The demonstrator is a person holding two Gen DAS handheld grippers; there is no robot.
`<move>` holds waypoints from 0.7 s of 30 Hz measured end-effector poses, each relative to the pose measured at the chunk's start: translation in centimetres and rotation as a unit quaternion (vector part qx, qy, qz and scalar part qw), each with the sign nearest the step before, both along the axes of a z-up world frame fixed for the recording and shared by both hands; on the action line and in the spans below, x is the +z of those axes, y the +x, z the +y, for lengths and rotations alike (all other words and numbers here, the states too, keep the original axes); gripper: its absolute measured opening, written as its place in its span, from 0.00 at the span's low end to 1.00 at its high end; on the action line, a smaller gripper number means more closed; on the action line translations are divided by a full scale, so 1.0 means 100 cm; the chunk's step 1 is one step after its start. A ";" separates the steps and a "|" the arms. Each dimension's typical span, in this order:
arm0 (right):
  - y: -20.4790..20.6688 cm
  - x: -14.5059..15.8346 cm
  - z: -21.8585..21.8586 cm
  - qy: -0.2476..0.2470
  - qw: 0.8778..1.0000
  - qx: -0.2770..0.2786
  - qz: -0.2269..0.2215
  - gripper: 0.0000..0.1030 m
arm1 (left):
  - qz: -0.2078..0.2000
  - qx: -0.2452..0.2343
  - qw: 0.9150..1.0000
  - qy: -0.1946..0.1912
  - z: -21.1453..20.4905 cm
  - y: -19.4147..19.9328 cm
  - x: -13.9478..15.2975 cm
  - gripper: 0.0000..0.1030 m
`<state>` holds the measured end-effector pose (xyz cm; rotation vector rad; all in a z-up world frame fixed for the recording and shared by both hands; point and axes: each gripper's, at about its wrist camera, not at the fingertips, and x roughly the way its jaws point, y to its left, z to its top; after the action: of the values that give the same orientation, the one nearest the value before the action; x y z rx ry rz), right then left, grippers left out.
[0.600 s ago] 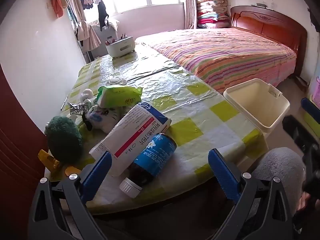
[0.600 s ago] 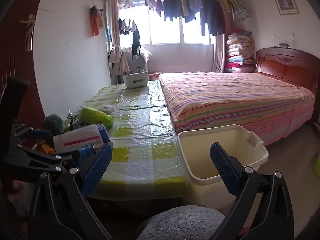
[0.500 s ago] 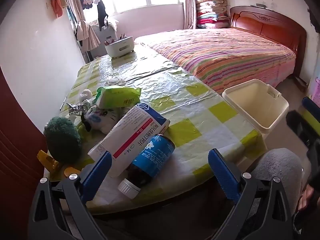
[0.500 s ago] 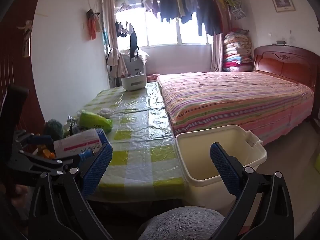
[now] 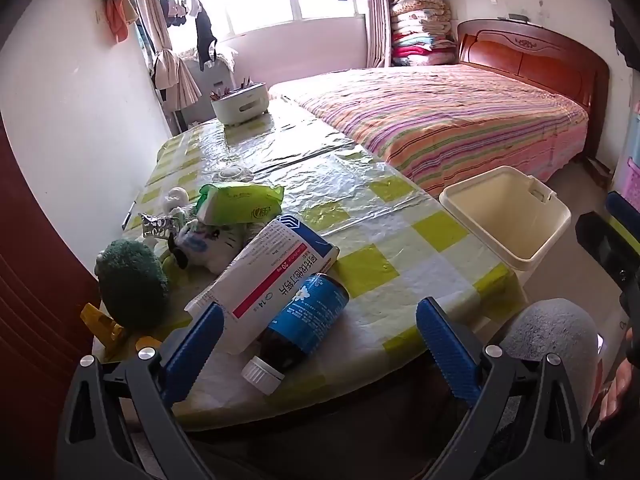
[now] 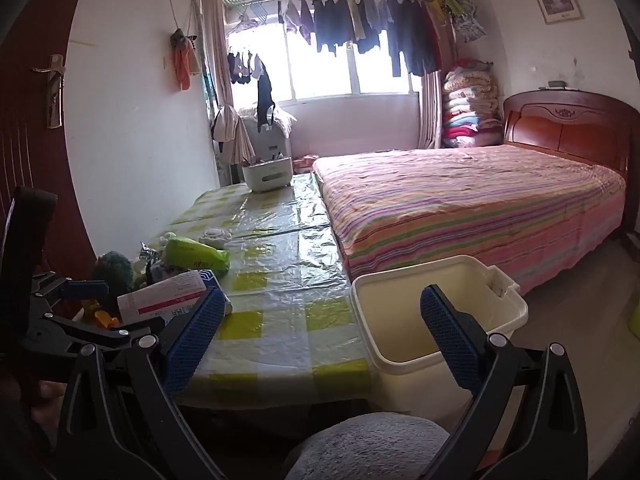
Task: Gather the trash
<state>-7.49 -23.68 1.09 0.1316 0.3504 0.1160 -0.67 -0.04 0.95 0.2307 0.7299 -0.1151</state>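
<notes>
Nearest the left gripper [image 5: 318,346], whose jaws stand spread wide and grasp nothing, a brown bottle [image 5: 298,330] lies on its side at the front edge of the worktop [image 5: 400,276], white cap toward the camera, blue label facing up. A white medicine box [image 5: 264,276] with a red stripe and blue end lies touching the bottle's left side, its near end just beside the left blue pad. Behind it sit a white soft toy [image 5: 208,242], a green fuzzy ball [image 5: 132,284], a crumpled foil wrapper [image 5: 158,225] and a green wipes packet [image 5: 240,203]. Beside the worktop's right edge stands an open cream bin [image 5: 506,216]. The right gripper [image 6: 320,334], jaws likewise released and empty, hovers before that bin [image 6: 436,312].

Against the frame half a second ago, the trash lies as it did; both views have tilted slightly upward, showing more window.
</notes>
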 end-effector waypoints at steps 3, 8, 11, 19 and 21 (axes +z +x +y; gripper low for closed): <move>0.001 -0.001 0.002 -0.002 1.000 0.001 0.003 0.94 | 0.000 0.000 1.000 0.000 0.000 -0.001 0.000 0.92; 0.002 -0.002 0.000 0.002 1.000 0.002 0.009 0.94 | 0.001 -0.002 1.000 0.001 0.000 0.000 -0.001 0.92; 0.003 -0.003 0.000 0.003 1.000 0.001 0.012 0.94 | 0.001 -0.002 1.000 0.002 0.000 0.000 -0.002 0.92; 0.007 -0.006 -0.002 0.009 1.000 0.002 0.020 0.94 | 0.003 0.000 1.000 0.006 0.000 0.001 -0.005 0.92; 0.007 -0.006 -0.002 0.009 1.000 0.002 0.020 0.94 | 0.004 0.000 1.000 0.005 0.001 0.002 -0.006 0.92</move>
<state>-6.75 -23.89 0.44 0.1516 0.3901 0.1211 -0.48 0.08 0.35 0.2403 0.7376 -0.1131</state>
